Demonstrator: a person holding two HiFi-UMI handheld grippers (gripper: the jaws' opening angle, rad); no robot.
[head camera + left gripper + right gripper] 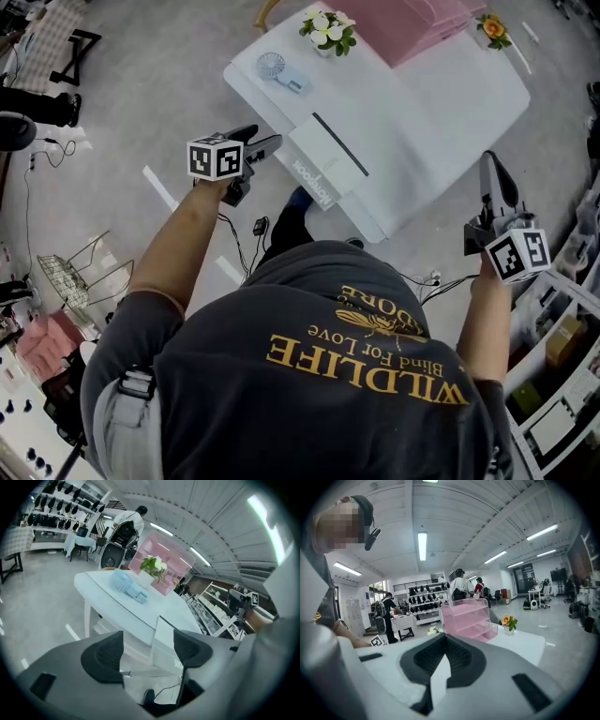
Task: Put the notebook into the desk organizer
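White tabletop [441, 112] fills the upper middle of the head view. The pink, clear-walled desk organizer [422, 23] stands at its far edge, well apart from both tools. The white notebook [323, 155] lies flat at the near edge, printed cover up. Its near end seems to hang a little past the rim, though I cannot be sure of that.

The task looks to be at its opening step, the reach for the notebook, with nothing picked up yet. The left hand-held gripper [258, 141] hovers off the tabletop, just beside the notebook's near-left corner and not touching it. In the left gripper view its jaws stand wide apart and empty, with the notebook [163, 632] showing beyond the gap between them. The right hand-held gripper [492, 169] hangs off the tabletop's right side, well away from the notebook. In its own view the pads meet with nothing between them, and it faces the desk organizer [466, 618].

The next move probably calls for bringing the left jaws over the notebook's near edge and closing on it. The notebook would then go across the tabletop to one of the organizer's open trays.
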